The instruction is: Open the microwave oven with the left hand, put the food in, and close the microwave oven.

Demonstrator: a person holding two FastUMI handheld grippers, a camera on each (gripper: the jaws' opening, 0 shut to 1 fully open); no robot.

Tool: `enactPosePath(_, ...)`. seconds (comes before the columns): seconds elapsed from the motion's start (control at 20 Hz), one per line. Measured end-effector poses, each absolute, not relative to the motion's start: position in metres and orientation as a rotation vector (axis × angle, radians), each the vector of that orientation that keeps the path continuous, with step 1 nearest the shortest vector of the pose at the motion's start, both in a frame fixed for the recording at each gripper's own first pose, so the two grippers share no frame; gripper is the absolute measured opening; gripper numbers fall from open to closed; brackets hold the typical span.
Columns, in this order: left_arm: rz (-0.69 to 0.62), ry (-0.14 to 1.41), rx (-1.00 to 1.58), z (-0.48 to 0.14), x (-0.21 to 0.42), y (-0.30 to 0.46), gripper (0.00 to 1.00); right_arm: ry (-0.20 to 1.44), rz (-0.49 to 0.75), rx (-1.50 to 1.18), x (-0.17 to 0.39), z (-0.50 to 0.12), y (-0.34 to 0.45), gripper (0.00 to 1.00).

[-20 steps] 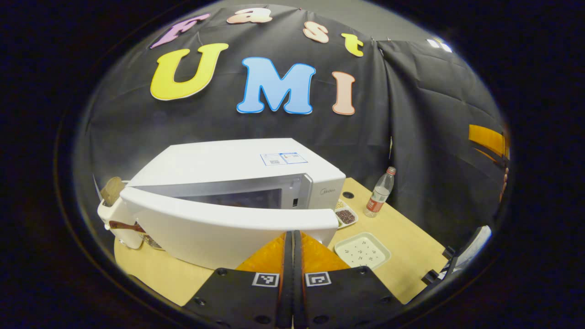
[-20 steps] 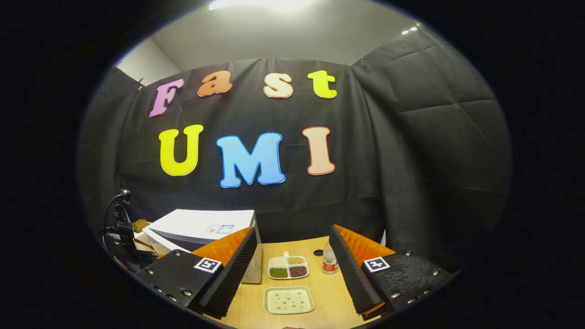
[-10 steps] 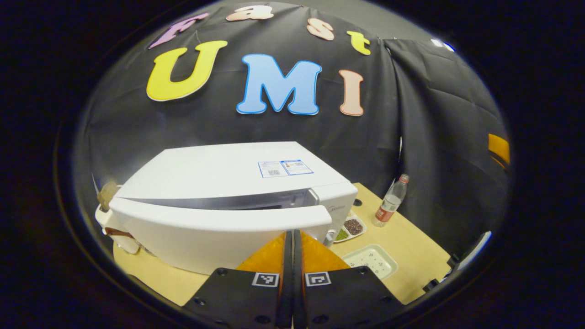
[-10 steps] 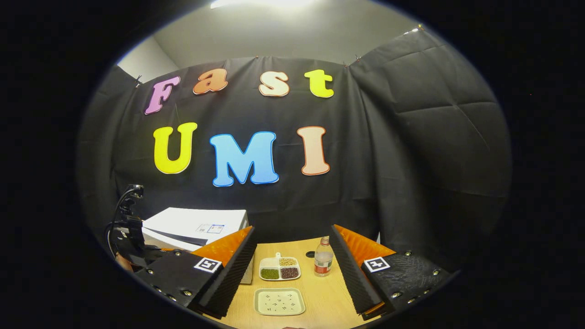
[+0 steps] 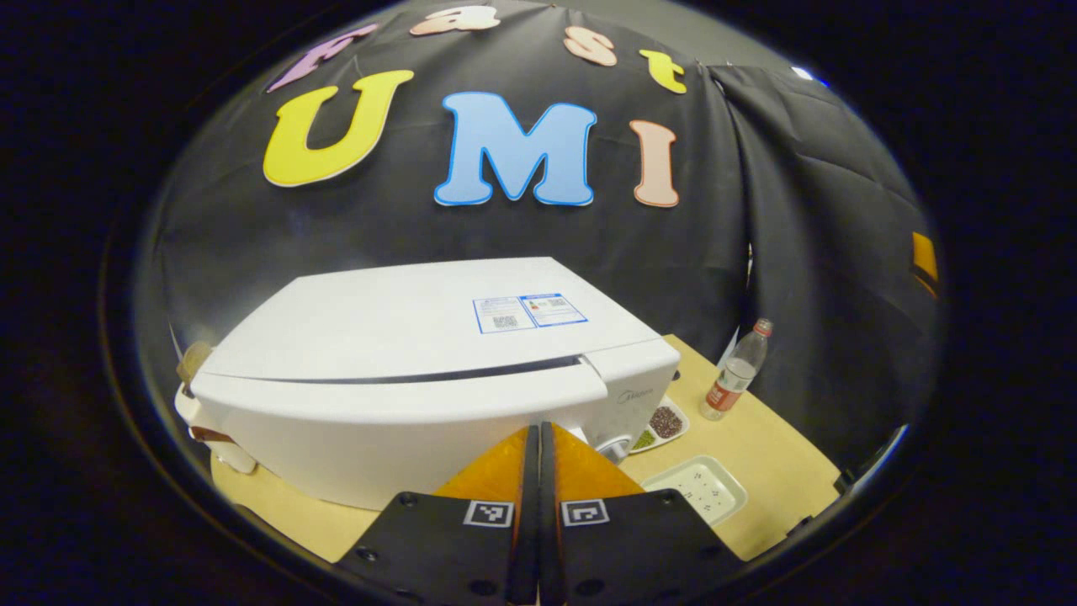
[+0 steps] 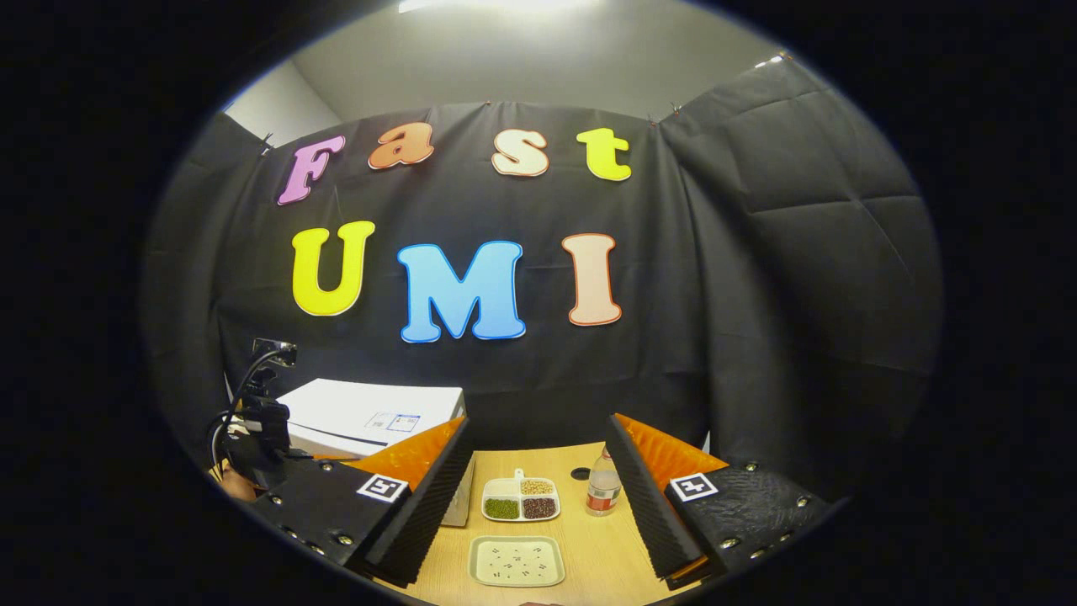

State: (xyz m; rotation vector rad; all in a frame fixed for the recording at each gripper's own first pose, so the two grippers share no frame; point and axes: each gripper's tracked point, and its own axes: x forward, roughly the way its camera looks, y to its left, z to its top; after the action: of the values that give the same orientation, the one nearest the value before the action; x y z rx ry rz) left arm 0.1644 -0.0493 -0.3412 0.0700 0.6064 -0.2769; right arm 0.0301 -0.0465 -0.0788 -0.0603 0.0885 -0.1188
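The white microwave oven [image 5: 395,337] stands on the wooden table [image 5: 757,454], and its door [image 5: 379,421] lies almost flush against the body, with only a thin dark slit along the top. My left gripper [image 5: 538,438] is shut, its fingertips pressed against the door's front near the right end. In the right gripper view the microwave oven [image 6: 370,412] sits at the left, partly behind my own left finger. My right gripper [image 6: 538,471] hangs open above the table with nothing between its fingers. The food is hidden from sight.
A divided dish of beans [image 6: 520,500], a pale speckled tray [image 6: 516,561] and a plastic bottle [image 6: 602,490] stand on the table right of the microwave. A white object with a brown top [image 5: 198,396] sits behind the microwave's left side. The other gripper's body shows at the left [image 6: 252,421].
The microwave door has swung from partly open to nearly closed, with my shut left gripper pushing forward against it. The right gripper has stayed open and barely shifted.
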Motion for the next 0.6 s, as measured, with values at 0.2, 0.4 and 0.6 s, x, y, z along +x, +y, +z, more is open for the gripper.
enactPosePath(0.2, -0.263, 0.6, 0.021, -0.341, 0.18, -0.046, 0.07, 0.112, -0.111, -0.049, 0.034, -0.085, -0.047, 0.97)
enactPosePath(0.4, -0.271, 0.609, 0.039, -0.345, 0.177, -0.05, 0.07, 0.111, -0.113, -0.044, 0.033, -0.085, -0.048, 0.98)
enactPosePath(0.6, -0.26, 0.563, 0.042, -0.318, 0.18, -0.048, 0.07, 0.098, -0.112, -0.051, 0.031, -0.081, -0.045, 0.97)
